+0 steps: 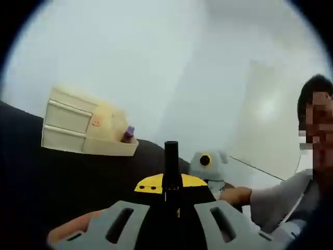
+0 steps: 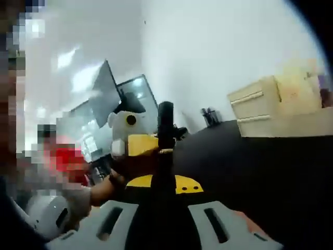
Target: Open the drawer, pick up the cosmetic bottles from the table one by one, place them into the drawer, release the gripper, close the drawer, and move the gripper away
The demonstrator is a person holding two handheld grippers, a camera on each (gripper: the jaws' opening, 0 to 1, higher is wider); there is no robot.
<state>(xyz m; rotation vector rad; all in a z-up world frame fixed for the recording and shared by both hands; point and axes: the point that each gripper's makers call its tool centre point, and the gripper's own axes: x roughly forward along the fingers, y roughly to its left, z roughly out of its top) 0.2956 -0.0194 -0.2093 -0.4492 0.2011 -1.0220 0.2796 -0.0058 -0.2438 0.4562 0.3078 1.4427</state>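
Left gripper view: you're holding a dark bottle (image 1: 170,166) upright in the left gripper (image 1: 170,208), clamped so it travels steady. The drawer (image 1: 112,147) is sitting pulled out on the table (image 1: 41,182), ready. Right gripper (image 2: 164,211) is clamping another bottle (image 2: 164,151).

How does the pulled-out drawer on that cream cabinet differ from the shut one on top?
The pulled-out drawer juts forward; the top drawer sits flush. The pulled-out drawer shows things inside, a purple-capped bottle among them; the top drawer hides its contents. Both are cream.
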